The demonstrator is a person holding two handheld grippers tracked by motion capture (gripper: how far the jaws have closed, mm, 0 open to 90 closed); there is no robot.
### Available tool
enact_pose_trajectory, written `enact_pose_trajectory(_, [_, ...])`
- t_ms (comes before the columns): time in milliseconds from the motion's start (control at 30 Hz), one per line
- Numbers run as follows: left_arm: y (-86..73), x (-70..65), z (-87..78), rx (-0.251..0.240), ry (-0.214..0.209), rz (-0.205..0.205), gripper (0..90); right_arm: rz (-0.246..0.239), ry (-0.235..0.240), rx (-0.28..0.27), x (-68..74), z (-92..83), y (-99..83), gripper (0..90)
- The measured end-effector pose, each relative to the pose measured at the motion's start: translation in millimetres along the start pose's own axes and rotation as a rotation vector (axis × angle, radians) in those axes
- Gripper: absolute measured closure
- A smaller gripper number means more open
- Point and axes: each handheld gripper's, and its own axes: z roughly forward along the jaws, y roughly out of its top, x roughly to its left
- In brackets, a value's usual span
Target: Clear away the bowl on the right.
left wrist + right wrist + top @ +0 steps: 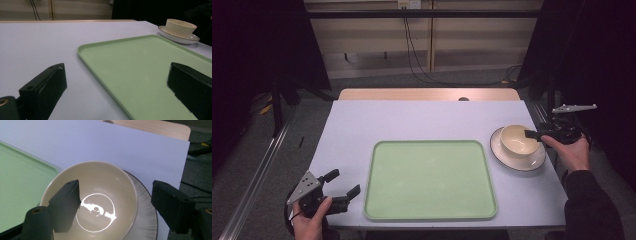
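Note:
A cream bowl [518,140] sits on a white dark-rimmed plate [532,161] at the table's right side. My right gripper [532,134] reaches it from the right, held in a hand. In the right gripper view the gripper [116,186] straddles the bowl's [100,180] near rim, with one jaw inside the bowl and the other outside over the plate [146,202]. A gap shows beside the outer jaw, so it stands open. My left gripper [346,181] rests open at the front left, beside the pale green tray [429,180], with nothing between its jaws.
The light grey table [412,120] ends just right of the plate and has a wooden strip [427,94] along its back. The tray [140,65] lies flat and bare in the middle. Dark floor and cables surround the table.

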Motion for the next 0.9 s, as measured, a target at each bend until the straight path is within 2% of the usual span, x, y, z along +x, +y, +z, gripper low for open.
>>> enact_pose_trajectory(100, [-0.2,-0.2,0.2,-0.002,0.003,-0.005,2.6,-0.001,-0.016,0.018,-1.6,3.1,0.4,24.9])
enact_pose_trajectory(133, [-0.1,-0.7,0.4,0.003,-0.001,-0.002,2.6,0.011,-0.031,0.039,-3.6,4.2,1.0,31.1])
enact_pose_trajectory(200, [0.0,-1.2,0.7,0.005,0.001,0.004,2.6,0.019,-0.034,0.045,-7.0,6.5,1.3,32.1])
enact_pose_trajectory(233, [0.0,-1.1,0.7,0.005,0.001,0.003,2.6,0.031,-0.052,0.07,-7.8,7.8,1.4,33.3])
enact_pose_trajectory(300, [-0.1,-0.9,0.5,0.003,-0.002,-0.001,2.6,0.025,-0.068,0.11,-9.8,12.7,-0.5,34.3])
enact_pose_trajectory(367, [-0.1,-0.5,0.6,0.005,-0.006,-0.001,2.6,0.025,-0.06,0.149,-11.7,18.3,-4.6,38.6])
enact_pose_trajectory(467, [0.1,-0.9,0.7,0.009,-0.006,0.006,2.5,0.043,-0.064,0.208,-14.2,27.8,-9.2,38.7])
enact_pose_trajectory(633, [-0.3,-1.4,0.3,0.005,-0.002,0.001,2.5,0.046,-0.059,0.215,-15.9,32.8,-12.8,44.5])
enact_pose_trajectory(700, [-0.4,-1.4,0.0,0.006,-0.002,0.002,2.5,0.059,-0.053,0.219,-16.4,33.3,-14.2,50.5])
enact_pose_trajectory(800, [-0.4,-1.4,-0.1,0.006,-0.002,0.002,2.6,0.06,-0.055,0.244,-16.1,36.8,-15.5,54.1])
enact_pose_trajectory(833, [-0.4,-1.4,-0.1,0.007,-0.002,0.001,2.5,0.066,-0.041,0.253,-16.0,38.4,-15.8,57.6])
enact_pose_trajectory(900, [-0.4,-1.3,0.0,0.008,-0.002,0.001,2.5,0.067,-0.033,0.263,-16.5,39.6,-16.1,58.9])
